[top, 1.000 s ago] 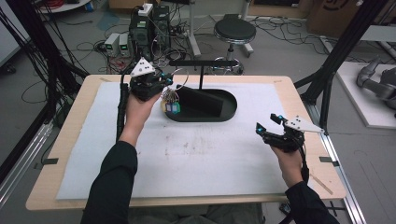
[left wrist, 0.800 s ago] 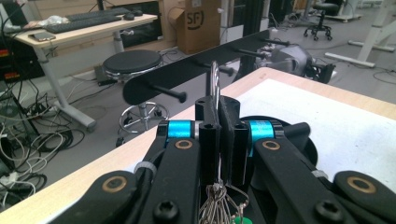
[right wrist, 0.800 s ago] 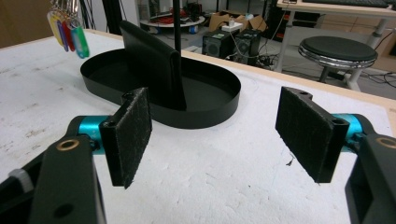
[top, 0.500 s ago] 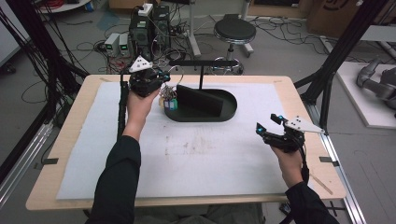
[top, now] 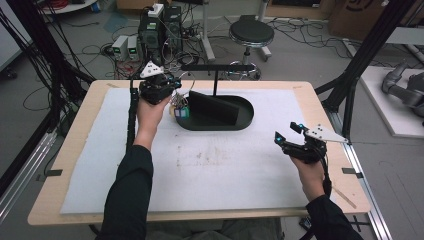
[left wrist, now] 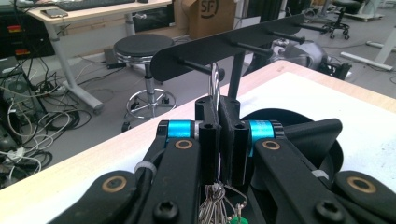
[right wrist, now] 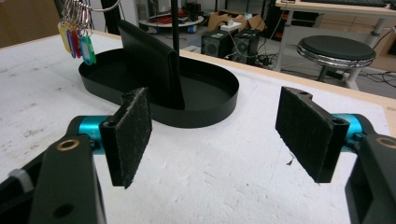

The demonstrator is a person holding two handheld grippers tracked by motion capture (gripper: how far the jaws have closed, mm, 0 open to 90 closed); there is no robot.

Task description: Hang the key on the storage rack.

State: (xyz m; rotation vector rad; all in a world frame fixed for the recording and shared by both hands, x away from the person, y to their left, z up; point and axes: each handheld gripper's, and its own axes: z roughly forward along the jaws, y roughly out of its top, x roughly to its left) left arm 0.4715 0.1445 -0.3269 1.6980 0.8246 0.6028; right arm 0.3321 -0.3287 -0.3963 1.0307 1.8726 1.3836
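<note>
My left gripper (top: 172, 94) (left wrist: 218, 105) is shut on a metal key ring (left wrist: 215, 83), held edge-on just below the black peg rack (left wrist: 187, 60) (top: 217, 67). The ring stands beside one peg; whether it is around the peg I cannot tell. Coloured key tags (top: 181, 111) (right wrist: 79, 42) dangle from the ring over the left end of the black oval tray (top: 245, 120) (right wrist: 224, 100). A black upright panel (top: 212, 110) (right wrist: 149, 60) stands in the tray. My right gripper (top: 288, 132) (right wrist: 219, 135) hovers open over the white mat, right of the tray, with nothing between its pads.
The rack's post (top: 215, 82) rises from the tray's back. A white mat (top: 210, 170) covers the wooden table (top: 320, 100). A stool (top: 251, 34) and computer boxes with cables (top: 157, 27) stand on the floor behind the table.
My left forearm has swung slightly and the gripper with the key ring has shifted a little by the rack. The right gripper has kept still.
</note>
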